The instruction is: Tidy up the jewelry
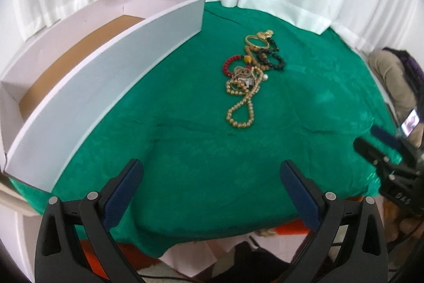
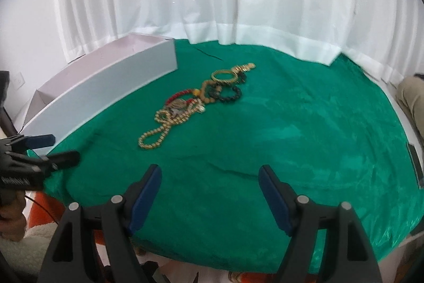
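**Two open tools, one pile of jewelry ahead**

The left tool (image 1: 212,171) is wide open and holds nothing. The right tool (image 2: 210,177) is wide open and empty too. Both hang over the near edge of the green tabletop (image 1: 185,145).

The jewelry pile (image 1: 250,79) lies ahead of both tools, out in the middle of the tabletop. It makes one long line running away from the tools. The gold bead necklace (image 1: 241,110) is at the near end. Past it, I count one red bracelet (image 1: 230,64), one brown bead bracelet (image 1: 254,51), one gold bangle (image 1: 257,40) and two black bracelets (image 1: 275,61).

The white box (image 1: 92,87) sits left of the pile, so the left tool is nearer to it. There is one box.
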`<state>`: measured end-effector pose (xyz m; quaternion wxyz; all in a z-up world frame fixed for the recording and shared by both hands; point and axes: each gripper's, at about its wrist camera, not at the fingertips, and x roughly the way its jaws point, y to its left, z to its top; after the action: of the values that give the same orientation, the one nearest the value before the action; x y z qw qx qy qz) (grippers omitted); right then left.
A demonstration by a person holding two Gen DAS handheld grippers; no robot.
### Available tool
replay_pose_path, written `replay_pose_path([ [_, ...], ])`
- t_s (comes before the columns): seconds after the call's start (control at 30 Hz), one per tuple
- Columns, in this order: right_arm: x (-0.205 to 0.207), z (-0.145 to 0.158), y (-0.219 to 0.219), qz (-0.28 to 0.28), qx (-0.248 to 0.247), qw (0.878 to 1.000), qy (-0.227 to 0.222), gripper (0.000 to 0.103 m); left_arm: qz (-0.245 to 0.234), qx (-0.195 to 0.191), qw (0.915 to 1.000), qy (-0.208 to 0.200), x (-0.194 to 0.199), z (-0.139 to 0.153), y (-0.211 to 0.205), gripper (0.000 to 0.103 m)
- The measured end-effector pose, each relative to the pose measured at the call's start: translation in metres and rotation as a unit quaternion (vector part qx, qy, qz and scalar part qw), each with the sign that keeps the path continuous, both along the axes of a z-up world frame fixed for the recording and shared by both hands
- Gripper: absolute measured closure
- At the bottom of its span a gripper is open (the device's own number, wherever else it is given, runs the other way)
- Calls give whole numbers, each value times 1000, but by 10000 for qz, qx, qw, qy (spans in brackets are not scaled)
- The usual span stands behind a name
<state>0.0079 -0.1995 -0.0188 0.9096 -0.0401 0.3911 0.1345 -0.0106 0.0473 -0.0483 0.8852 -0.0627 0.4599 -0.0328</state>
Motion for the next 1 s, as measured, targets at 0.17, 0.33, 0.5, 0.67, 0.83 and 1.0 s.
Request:
replay_pose_path([
  [0.17, 12, -15, -9, -238, 29, 9992, 304, 26, -97, -41, 9999, 44, 7, -10, -2, 1],
  [0.33, 18, -13, -2, -214, -27, 9994, 282, 26, -223, -16, 9997, -33, 19, -12, -7, 1],
  [0.5, 18, -19, 2, -76, -69, 9992, 376, 26, -303, 52, 9995, 82, 26, -23, -14, 1],
  [0.67, 19, -27, 1, -51, -5, 9985, 544, 26, -252, 48, 9994, 238, 26, -32, -13, 1],
  [0.83, 15, -26, 1, -14, 50, 9986, 522, 26, -295, -84, 9993, 232, 32, -31, -9, 1],
  [1.0, 13, -27, -3, -23, 126, 9985, 536, 26, -558, -184, 9982, 80, 59, -30, -11, 1],
])
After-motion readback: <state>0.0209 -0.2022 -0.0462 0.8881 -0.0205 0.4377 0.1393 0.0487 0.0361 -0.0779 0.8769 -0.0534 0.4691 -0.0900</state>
